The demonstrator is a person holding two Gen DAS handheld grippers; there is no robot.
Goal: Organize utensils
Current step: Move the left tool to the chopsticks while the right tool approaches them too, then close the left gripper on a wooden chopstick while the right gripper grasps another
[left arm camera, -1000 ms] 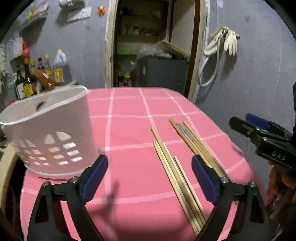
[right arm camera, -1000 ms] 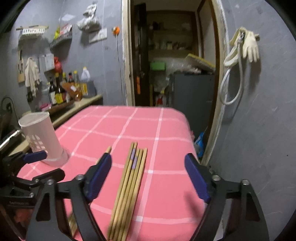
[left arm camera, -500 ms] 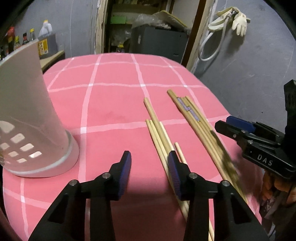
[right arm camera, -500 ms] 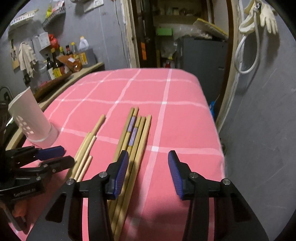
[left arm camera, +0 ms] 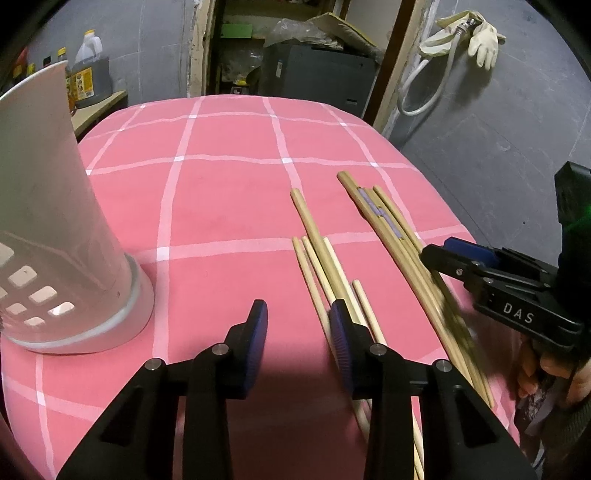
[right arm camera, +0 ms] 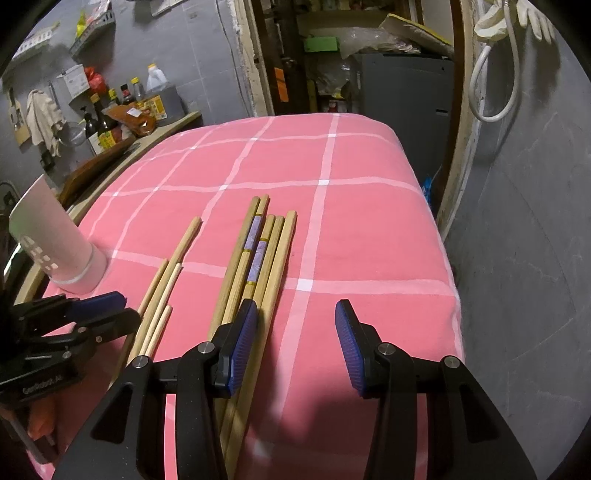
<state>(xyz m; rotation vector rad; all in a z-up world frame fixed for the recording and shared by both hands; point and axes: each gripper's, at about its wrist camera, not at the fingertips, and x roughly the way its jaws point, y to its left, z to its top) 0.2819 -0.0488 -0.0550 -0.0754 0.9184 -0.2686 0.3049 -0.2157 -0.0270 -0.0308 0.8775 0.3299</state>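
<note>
The utensils are two loose bundles of wooden chopsticks lying side by side on the table, roughly parallel with their ends pointing away from the cameras. The left bundle is of plain pale chopsticks [left arm camera: 308,221] [right arm camera: 183,243]: one long stick reaches farther up the table than the rest, and at least four sticks can be counted, though the overlap hides the exact number. The right bundle is of darker bamboo chopsticks [left arm camera: 384,229] [right arm camera: 254,230]: five far ends show plus a sixth, shorter stick, and two of them carry purple bands. A strip of bare cloth separates the bundles.

The left gripper [left arm camera: 299,332] [right arm camera: 122,310] is closing, with only cloth between its blue pads. The plain bundle runs just beside and under its right finger and is not gripped. The right gripper [right arm camera: 295,332] [left arm camera: 447,251] stands part-way apart over bare cloth, holding nothing. Its left pad sits against the right edge of the darker bundle. Part of the person's right hand [left arm camera: 546,369] shows behind it.

One tall white plastic holder with square cut-outs [left arm camera: 55,221] [right arm camera: 55,243] stands upright at the left edge, well apart from the chopsticks. Everything rests on a pink cloth with a white grid [left arm camera: 221,203]. Beyond it are a side counter with several bottles [right arm camera: 107,122] and one pale glove hanging on the grey wall [left arm camera: 484,33].
</note>
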